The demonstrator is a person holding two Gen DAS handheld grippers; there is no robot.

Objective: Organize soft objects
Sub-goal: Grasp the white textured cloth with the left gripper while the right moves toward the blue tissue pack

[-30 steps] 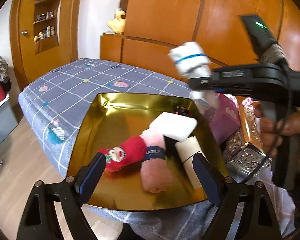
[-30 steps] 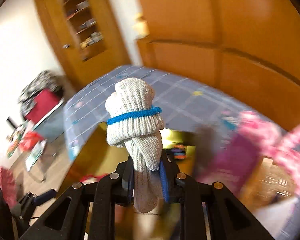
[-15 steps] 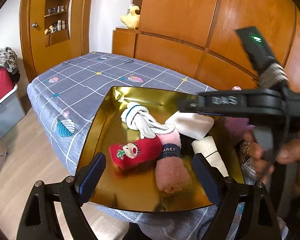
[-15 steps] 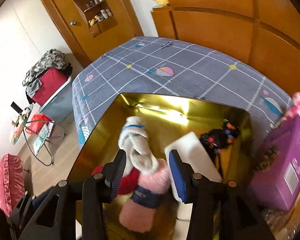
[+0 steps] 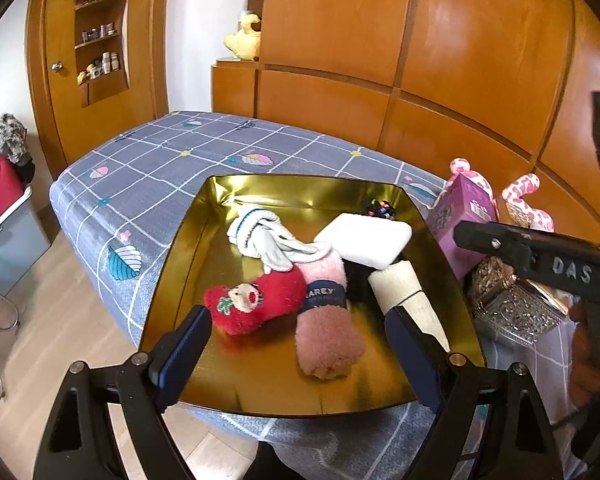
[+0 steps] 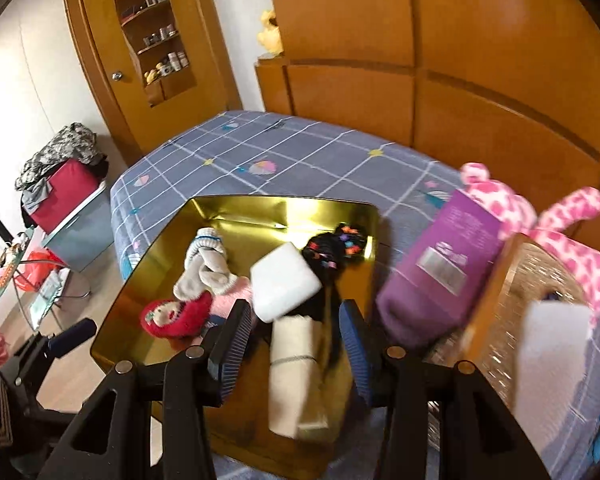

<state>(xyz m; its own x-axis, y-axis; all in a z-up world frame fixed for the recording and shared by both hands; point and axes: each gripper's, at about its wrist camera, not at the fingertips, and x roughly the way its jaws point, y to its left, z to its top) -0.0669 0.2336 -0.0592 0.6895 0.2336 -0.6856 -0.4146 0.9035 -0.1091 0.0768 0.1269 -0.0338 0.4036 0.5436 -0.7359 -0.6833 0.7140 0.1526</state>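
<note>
The grey sock bundle [image 5: 260, 236] that my right gripper [image 6: 292, 344] was pinching a second ago is now lying in the gold tray [image 5: 260, 380], against the pink roll [image 5: 326, 308]. Both grippers are spread and empty, my left gripper [image 5: 296, 356] hovering at the tray's near edge. I'm backing the right one away; next I'm eyeing the pink plush [image 6: 556, 224] outside.

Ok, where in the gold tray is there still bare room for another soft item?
Gold tray: bare along the left wall beside the grey sock and red sock, and at the near edge before the pink sock. The right side is crowded: white block, cream roll.
</note>
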